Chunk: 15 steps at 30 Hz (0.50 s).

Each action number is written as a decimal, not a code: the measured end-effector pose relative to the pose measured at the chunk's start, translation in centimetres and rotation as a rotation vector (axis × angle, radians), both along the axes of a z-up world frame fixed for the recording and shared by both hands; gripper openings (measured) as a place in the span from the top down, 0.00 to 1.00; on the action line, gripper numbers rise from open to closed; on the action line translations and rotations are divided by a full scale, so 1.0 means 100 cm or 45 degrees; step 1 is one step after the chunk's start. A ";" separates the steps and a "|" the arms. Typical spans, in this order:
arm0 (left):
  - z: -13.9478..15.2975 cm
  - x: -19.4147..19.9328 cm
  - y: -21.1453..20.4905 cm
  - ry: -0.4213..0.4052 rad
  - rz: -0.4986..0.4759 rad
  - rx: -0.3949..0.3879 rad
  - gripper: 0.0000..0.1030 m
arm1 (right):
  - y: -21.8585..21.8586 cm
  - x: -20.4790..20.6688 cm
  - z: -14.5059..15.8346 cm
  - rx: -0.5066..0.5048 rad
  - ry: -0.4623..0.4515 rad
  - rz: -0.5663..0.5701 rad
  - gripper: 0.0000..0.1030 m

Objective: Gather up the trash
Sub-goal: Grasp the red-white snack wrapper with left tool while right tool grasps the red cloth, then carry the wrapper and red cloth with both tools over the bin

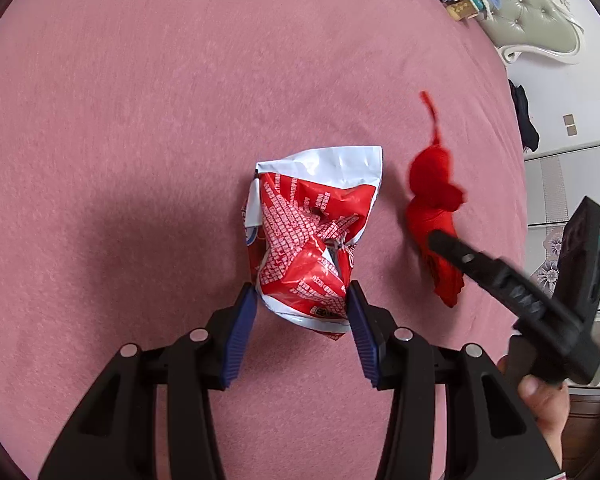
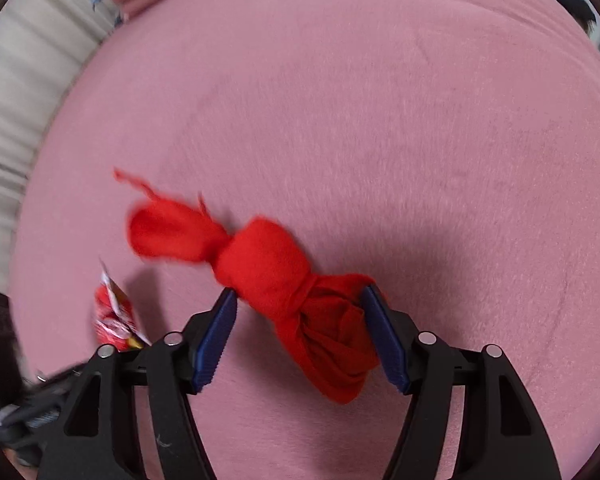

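Your left gripper [image 1: 302,300] clamps the crumpled wrapper [image 1: 312,236] on the pink bed [image 1: 140,120]. Your right gripper [image 2: 298,310] is partly closed around the knotted red cloth [image 2: 284,280] beside it.

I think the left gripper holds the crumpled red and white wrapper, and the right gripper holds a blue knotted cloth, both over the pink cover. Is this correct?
Not quite: the knotted cloth between the fingers of the right gripper is red, not blue, as the right wrist view shows. The rest stands: the left gripper holds the crumpled red and white wrapper over the pink cover.
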<state>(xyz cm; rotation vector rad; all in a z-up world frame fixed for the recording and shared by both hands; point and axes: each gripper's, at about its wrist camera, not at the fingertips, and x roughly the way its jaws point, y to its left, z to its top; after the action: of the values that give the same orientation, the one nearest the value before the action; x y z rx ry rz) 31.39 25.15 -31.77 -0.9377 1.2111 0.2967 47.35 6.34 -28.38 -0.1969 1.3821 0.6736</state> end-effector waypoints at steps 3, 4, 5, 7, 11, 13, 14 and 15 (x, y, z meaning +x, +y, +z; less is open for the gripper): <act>-0.005 0.003 -0.002 0.008 0.000 -0.008 0.55 | 0.000 -0.011 -0.004 -0.025 -0.037 0.008 0.72; -0.005 0.002 -0.004 0.006 -0.005 -0.008 0.55 | -0.004 -0.013 -0.003 0.007 -0.012 -0.013 0.79; -0.005 0.001 -0.006 0.006 -0.009 -0.005 0.55 | -0.010 -0.014 -0.003 0.035 0.021 -0.048 0.86; -0.004 0.001 -0.011 -0.002 -0.018 -0.011 0.55 | -0.024 -0.020 0.000 0.102 0.064 -0.126 0.88; 0.000 -0.002 -0.023 -0.010 -0.039 -0.029 0.55 | -0.050 -0.042 0.004 0.189 0.132 -0.214 0.89; 0.002 -0.006 -0.031 -0.007 -0.057 -0.037 0.55 | -0.062 -0.060 0.010 0.213 0.156 -0.233 0.89; 0.004 -0.011 -0.036 -0.005 -0.062 -0.040 0.55 | -0.068 -0.068 0.011 0.224 0.168 -0.241 0.89; 0.006 -0.016 -0.042 -0.002 -0.069 -0.038 0.55 | -0.075 -0.077 0.013 0.236 0.179 -0.251 0.89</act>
<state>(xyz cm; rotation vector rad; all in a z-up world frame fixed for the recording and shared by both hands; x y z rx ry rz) 29.80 20.94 -31.16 -0.9288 1.2403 0.2349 39.68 -1.11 -27.05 0.1354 1.4416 0.6551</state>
